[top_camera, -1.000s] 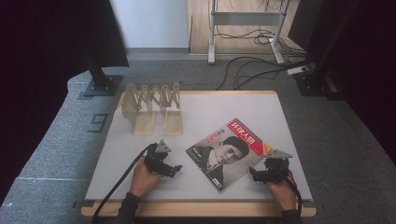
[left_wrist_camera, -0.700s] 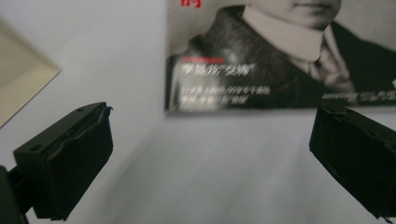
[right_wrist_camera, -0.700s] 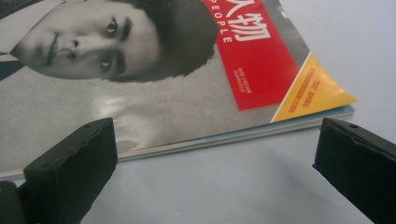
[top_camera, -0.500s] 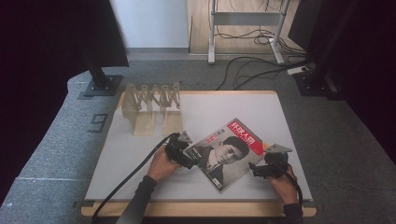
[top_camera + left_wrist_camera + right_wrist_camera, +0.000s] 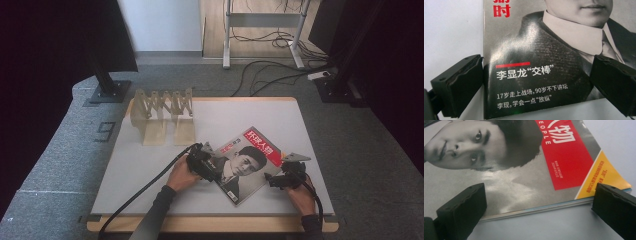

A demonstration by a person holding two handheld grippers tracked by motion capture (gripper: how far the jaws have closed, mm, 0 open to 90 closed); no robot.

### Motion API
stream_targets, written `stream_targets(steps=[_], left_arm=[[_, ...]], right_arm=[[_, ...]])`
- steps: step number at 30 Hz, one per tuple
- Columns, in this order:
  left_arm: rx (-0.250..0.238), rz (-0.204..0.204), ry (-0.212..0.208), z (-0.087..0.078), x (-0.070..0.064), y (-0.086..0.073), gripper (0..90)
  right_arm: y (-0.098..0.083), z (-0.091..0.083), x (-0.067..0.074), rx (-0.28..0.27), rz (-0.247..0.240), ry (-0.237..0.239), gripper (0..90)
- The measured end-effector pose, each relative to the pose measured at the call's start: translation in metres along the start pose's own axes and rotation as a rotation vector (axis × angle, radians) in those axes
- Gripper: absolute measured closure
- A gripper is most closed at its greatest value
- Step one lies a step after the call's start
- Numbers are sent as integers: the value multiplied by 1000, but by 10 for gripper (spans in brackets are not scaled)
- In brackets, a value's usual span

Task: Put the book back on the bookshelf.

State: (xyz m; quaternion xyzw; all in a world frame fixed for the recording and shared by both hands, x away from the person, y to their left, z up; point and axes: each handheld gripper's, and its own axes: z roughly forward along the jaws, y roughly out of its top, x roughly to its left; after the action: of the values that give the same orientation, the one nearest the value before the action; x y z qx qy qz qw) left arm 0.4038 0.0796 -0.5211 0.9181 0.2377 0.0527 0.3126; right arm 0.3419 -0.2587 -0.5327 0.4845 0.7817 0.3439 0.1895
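A magazine (image 5: 247, 162) with a black-and-white portrait and a red title block lies flat and askew on the white table top (image 5: 150, 160). My left gripper (image 5: 210, 167) is at the magazine's left edge, open, its jaws spread over the cover's lower corner (image 5: 534, 75). My right gripper (image 5: 274, 181) sits at the magazine's right edge, open, with the page edge (image 5: 534, 208) between its spread jaws. Neither gripper holds anything.
A wooden accordion-style rack (image 5: 162, 112) stands at the back left of the table. Cables (image 5: 260, 75) and stand bases (image 5: 107, 92) lie on the grey floor beyond. The table's wooden front edge (image 5: 210, 224) is close to both forearms.
My left gripper has travelled right from the bare table to the magazine's left edge. The right gripper has edged in slightly toward the magazine's right edge.
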Motion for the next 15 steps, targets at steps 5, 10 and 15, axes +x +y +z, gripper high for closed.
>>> stream_targets(steps=[5, 10, 15], left_arm=[[11, -8, 11, -1, -5, 0, 0], [12, -8, 10, -4, -12, -5, 0], [1, -2, 4, -8, -19, -12, 0]], right_arm=[[0, 3, -1, 0, 12, 0, 0], [2, 5, -3, -2, 5, 4, 0], [5, 8, -4, -6, 2, 4, 0]])
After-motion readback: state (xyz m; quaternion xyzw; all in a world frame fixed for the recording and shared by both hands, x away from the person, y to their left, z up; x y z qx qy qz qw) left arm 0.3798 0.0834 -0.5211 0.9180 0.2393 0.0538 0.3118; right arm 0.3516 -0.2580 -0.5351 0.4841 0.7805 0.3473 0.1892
